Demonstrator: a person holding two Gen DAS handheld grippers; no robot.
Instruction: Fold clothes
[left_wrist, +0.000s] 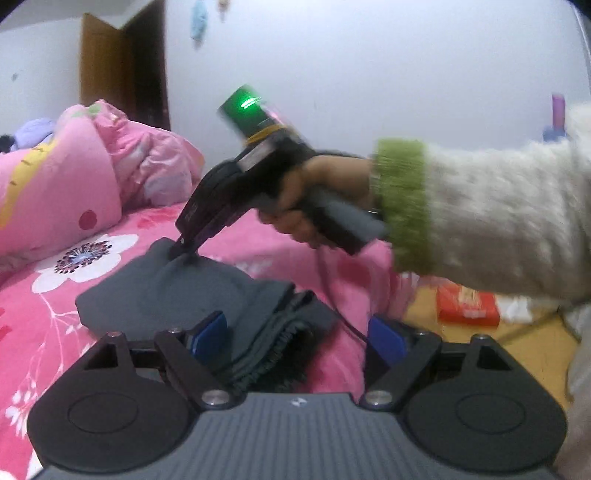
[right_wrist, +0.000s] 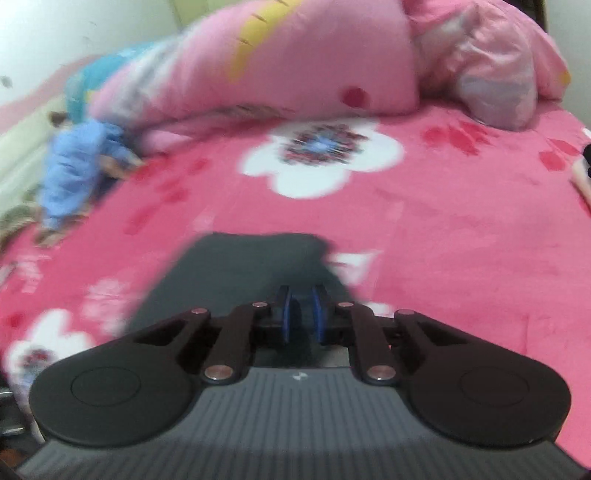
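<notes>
On the bed, a pink sheet printed with big white flowers spreads under everything, and a bulky pink quilt is heaped at the far side, with a blue bundle of cloth beside it in the right wrist view. Past the bed's edge, on the yellowish floor, lies an orange-red packet. A brown door stands against the pale wall. Nothing lies between the grippers and the garment. The dark grey garment rests on the sheet near the bed's edge, folded into a thick pad; its stacked layers and a ribbed hem show at the end nearest the left wrist camera, and its top surface is smooth apart from a small pucker. The right gripper, held by a hand in a fuzzy cream sleeve with a green cuff, points down onto the far corner of the pad, its blue pads drawn close and pinching the cloth there. The left gripper hovers at the near end with its fingers wide apart, the layered hem lying between them, untouched as far as can be seen.
</notes>
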